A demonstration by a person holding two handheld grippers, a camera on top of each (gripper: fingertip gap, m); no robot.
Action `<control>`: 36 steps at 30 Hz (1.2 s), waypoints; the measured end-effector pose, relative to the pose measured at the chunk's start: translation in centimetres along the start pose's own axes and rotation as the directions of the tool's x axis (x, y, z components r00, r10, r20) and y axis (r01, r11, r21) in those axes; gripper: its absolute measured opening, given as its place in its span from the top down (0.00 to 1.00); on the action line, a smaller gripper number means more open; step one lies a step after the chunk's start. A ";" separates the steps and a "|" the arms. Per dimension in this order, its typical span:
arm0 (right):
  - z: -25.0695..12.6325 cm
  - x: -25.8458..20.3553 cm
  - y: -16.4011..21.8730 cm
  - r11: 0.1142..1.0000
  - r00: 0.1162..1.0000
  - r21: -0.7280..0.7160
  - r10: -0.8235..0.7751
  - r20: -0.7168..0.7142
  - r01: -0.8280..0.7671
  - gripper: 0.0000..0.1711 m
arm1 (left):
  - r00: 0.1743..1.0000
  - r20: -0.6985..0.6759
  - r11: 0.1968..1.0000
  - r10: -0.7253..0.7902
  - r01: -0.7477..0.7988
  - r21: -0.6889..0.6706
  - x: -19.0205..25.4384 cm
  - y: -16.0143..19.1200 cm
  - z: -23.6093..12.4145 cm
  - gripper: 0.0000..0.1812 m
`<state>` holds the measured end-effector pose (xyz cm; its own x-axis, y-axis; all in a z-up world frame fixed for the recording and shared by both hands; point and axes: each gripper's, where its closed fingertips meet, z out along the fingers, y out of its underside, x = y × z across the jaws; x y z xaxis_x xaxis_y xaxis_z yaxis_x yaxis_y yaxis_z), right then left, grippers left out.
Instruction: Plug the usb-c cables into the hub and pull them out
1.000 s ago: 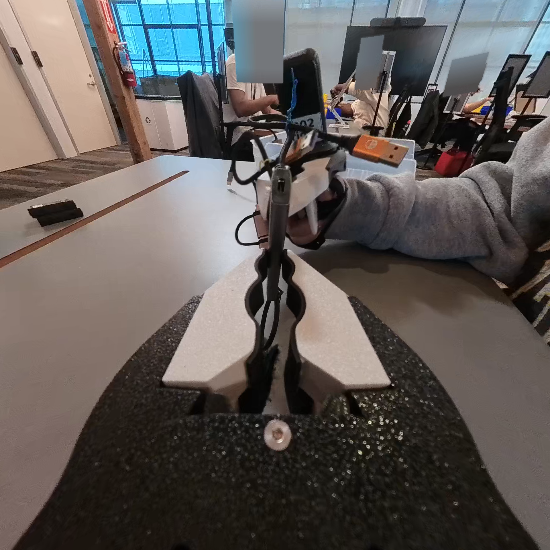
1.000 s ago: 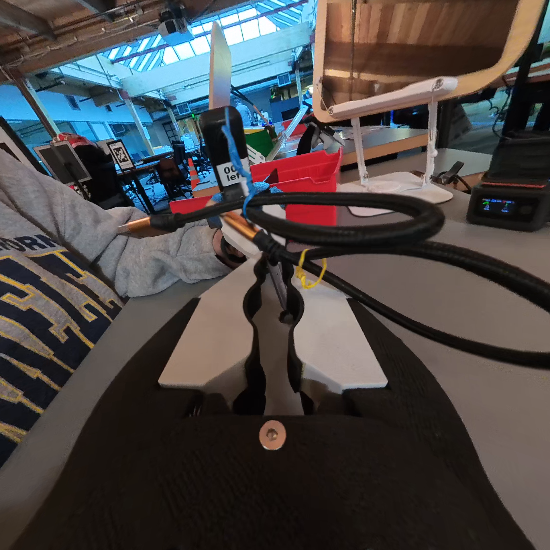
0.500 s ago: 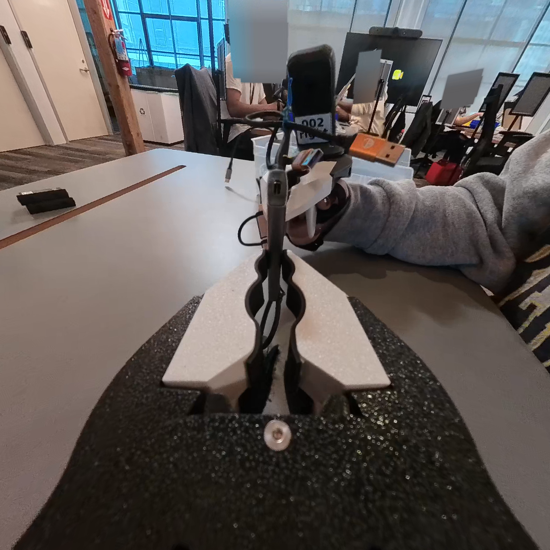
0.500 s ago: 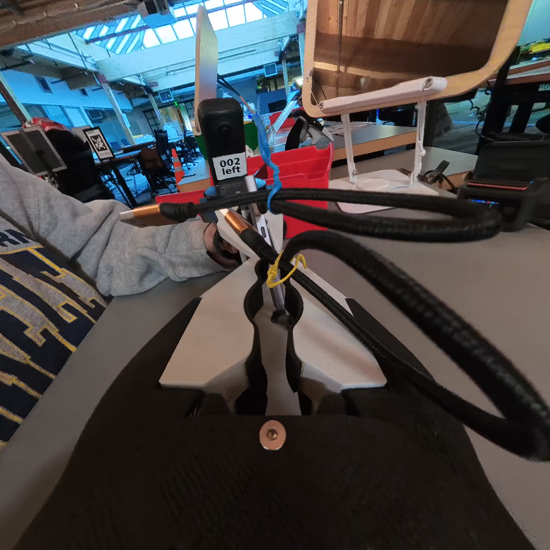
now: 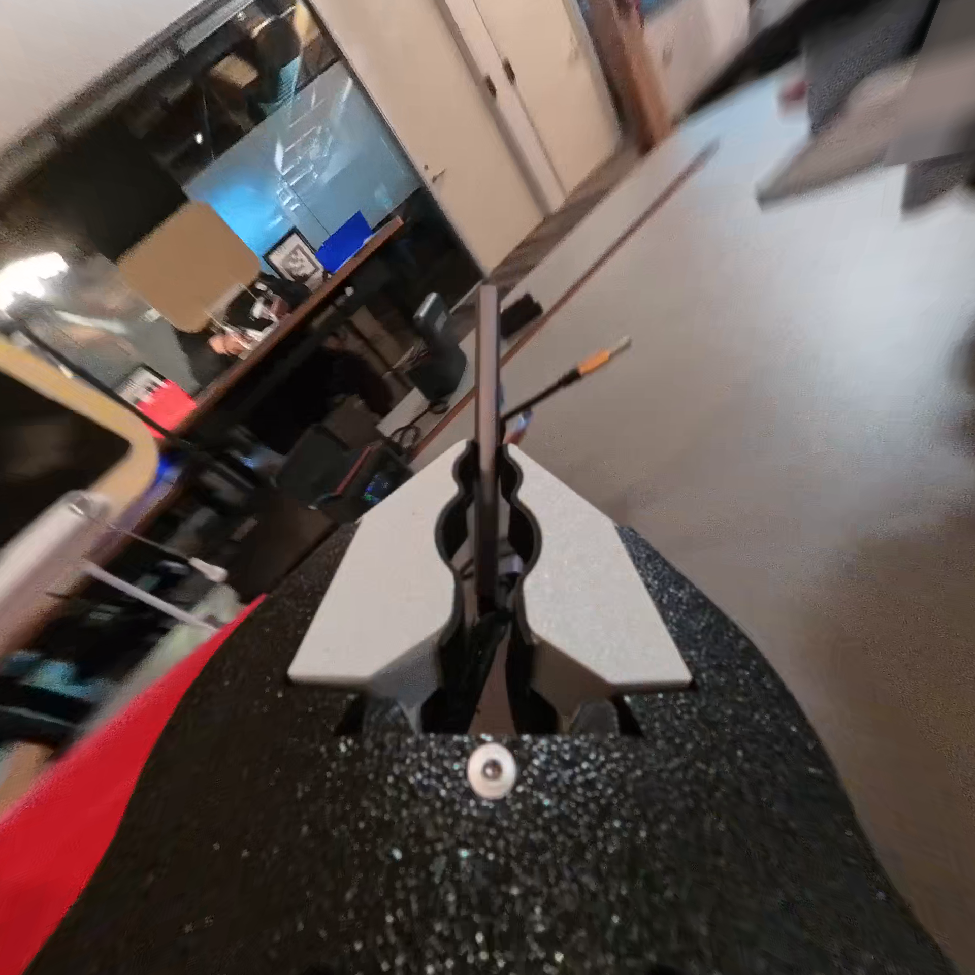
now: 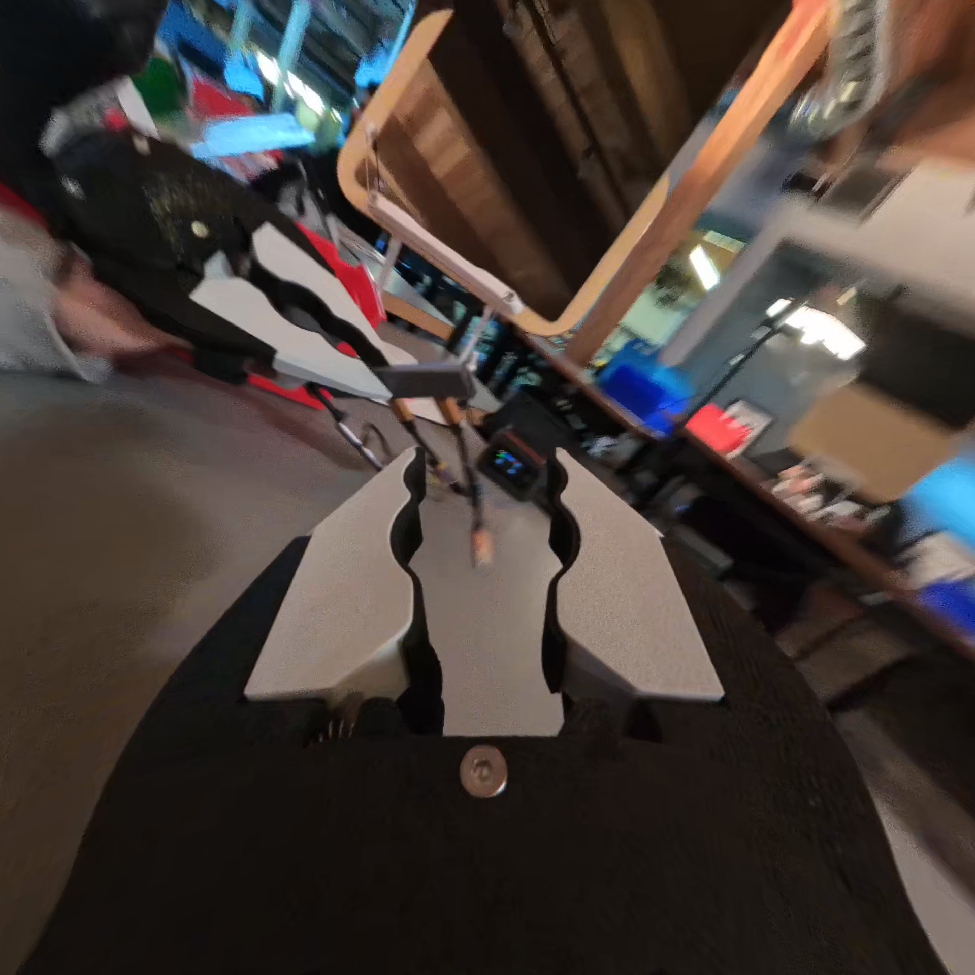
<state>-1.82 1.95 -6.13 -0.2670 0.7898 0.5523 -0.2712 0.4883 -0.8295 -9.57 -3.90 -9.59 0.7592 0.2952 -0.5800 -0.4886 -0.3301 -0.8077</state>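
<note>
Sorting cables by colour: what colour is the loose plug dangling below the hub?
Orange, on a black cable; the right wrist view shows it best, below the hub.

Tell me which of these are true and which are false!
1. The left gripper is squeezing the thin dark hub. True.
2. The right gripper is holding a cable. False: its jaws stand open with nothing between them.
3. Cables are plugged into the hub. True: in the right wrist view, two hang from its underside.
4. The hub is lying flat on the table. False: the left gripper holds it up, with the cables dangling below it.
</note>
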 end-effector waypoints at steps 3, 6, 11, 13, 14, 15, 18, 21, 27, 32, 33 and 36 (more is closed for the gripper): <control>1.5 -2.6 0.6 0.946 0.950 -0.096 -0.310 0.027 0.311 0.73 | 0.959 -0.024 0.958 0.282 -0.283 -0.042 2.1 0.1 0.5 0.96; 3.0 -4.0 2.6 0.837 0.861 -0.213 -0.506 0.049 0.504 0.74 | 0.896 -0.073 0.898 0.437 -0.439 -0.011 4.5 -0.5 0.6 0.97; 4.1 -5.5 4.7 0.691 0.736 -0.265 -0.664 0.132 0.672 0.82 | 0.751 -0.121 0.759 0.649 -0.649 0.044 7.7 -0.5 0.3 0.96; 4.3 -6.2 5.5 0.637 0.686 -0.267 -0.708 0.171 0.723 0.94 | 0.755 -0.116 0.763 0.646 -0.644 0.060 8.0 -0.7 0.3 0.96; 4.4 -6.2 5.6 0.624 0.676 -0.273 -0.717 0.170 0.732 0.94 | 0.772 -0.114 0.781 0.625 -0.622 0.063 7.8 -0.8 0.3 0.97; 4.5 -6.1 5.6 0.634 0.688 -0.284 -0.706 0.167 0.719 0.95 | 0.790 -0.105 0.797 0.604 -0.600 0.066 7.6 -0.9 0.4 0.96; 4.5 -5.0 6.2 0.669 0.741 -0.346 -0.658 0.135 0.657 0.96 | 0.863 -0.044 0.856 0.504 -0.493 0.154 6.7 -3.0 -0.2 0.85; 3.8 -3.1 6.7 0.701 0.784 -0.405 -0.617 0.070 0.587 0.96 | 0.943 0.045 0.913 0.330 -0.331 0.239 4.2 -5.3 -1.3 0.61; 0.7 3.9 -0.1 0.800 0.795 -0.412 -0.556 -0.241 0.435 0.96 | 0.999 0.045 0.970 0.024 -0.034 0.243 0.3 -4.1 -1.4 0.56; -7.1 8.4 -9.9 0.929 0.849 -0.294 -0.334 -0.409 0.223 0.96 | 0.993 0.005 0.969 -0.116 0.112 0.219 -0.7 -2.8 -1.0 0.59; -9.0 8.8 -11.5 0.934 0.857 -0.279 -0.325 -0.399 0.224 0.96 | 0.991 -0.002 0.968 -0.132 0.129 0.214 -0.7 -2.7 -0.9 0.60; -15.1 11.1 -13.7 0.933 0.887 -0.314 -0.289 -0.360 0.177 0.96 | 0.985 -0.023 0.965 -0.170 0.172 0.200 -0.8 -2.2 -0.8 0.63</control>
<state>12.90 9.65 10.08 0.1744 0.6932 0.6993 -0.0102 0.7114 -0.7027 -8.78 -4.09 -7.24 0.8412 0.3261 -0.4312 -0.4272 -0.0880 -0.8999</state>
